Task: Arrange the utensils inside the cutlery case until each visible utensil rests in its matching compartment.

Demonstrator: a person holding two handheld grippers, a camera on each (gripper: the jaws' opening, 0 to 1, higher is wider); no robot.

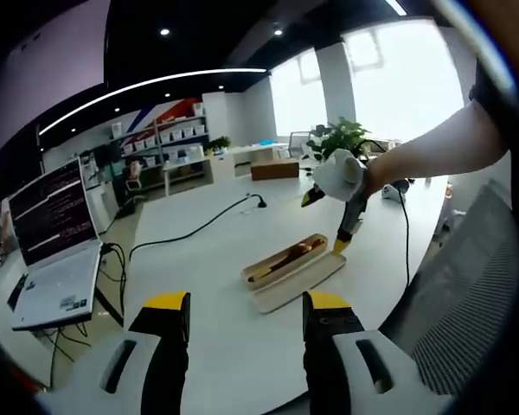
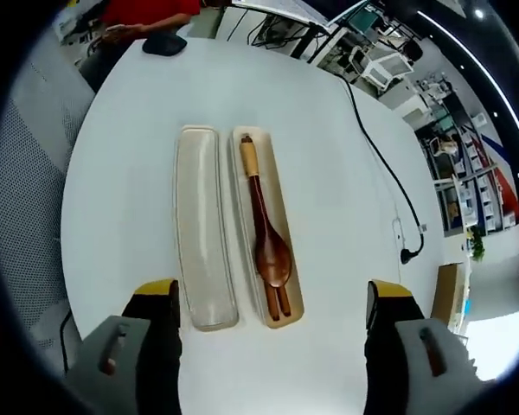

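Observation:
A tan cutlery case [image 2: 287,216] lies open on the round white table [image 2: 329,104]. Inside it a dark wooden spoon [image 2: 272,255] with a pale handle rests on top of chopsticks [image 2: 278,307]. The translucent lid [image 2: 203,225] lies empty alongside, to the case's left. My right gripper [image 2: 270,303] hovers above the case, open, jaws wide and holding nothing. In the left gripper view the case [image 1: 285,258] and lid [image 1: 301,281] lie ahead, and the right gripper [image 1: 344,226] hangs over their far end in a gloved hand [image 1: 337,173]. My left gripper [image 1: 246,316] is open and empty, well short of the case.
An open laptop [image 1: 56,242] sits at the table's left edge, and a black cable [image 1: 190,232] runs across the table. A grey mesh chair [image 1: 476,294] stands at the right. A person in red [image 2: 147,13] and a dark object [image 2: 164,43] are at the far edge.

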